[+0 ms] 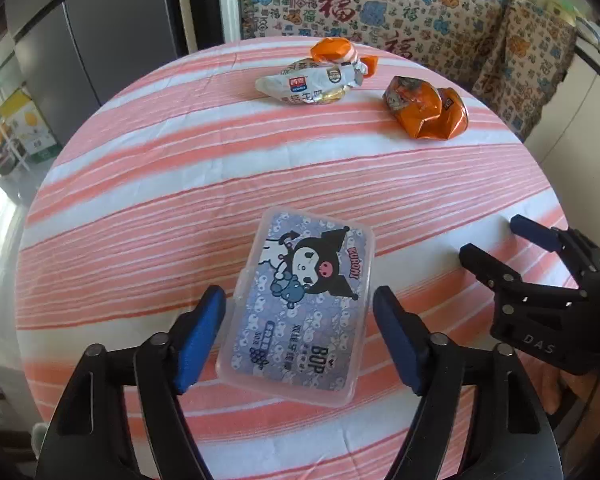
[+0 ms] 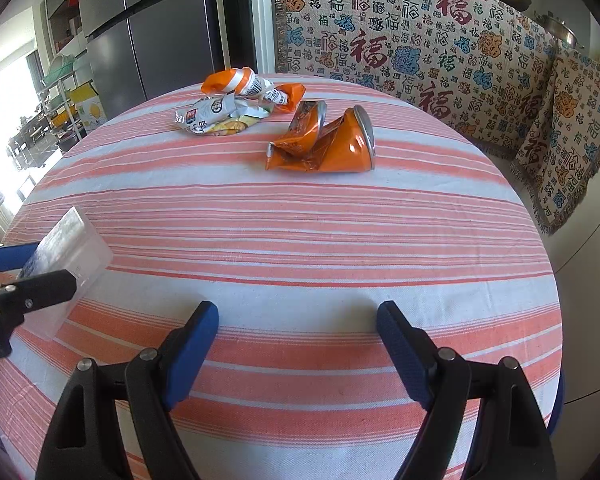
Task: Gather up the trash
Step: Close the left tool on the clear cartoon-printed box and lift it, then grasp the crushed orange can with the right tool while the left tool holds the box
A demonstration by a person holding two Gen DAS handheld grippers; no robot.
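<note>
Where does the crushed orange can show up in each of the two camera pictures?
Left wrist view: crushed orange can sits upper right, on the far part of the striped tablecloth.
Right wrist view: the can lies just above centre.
Shared landmark: the crumpled snack wrapper, just left of it in both.

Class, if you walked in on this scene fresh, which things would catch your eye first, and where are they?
The cartoon-printed plastic box lies between the left gripper's open jaws at the near edge of the striped tablecloth. On the far side lie a crushed orange can and crumpled snack wrappers to its left.
</note>
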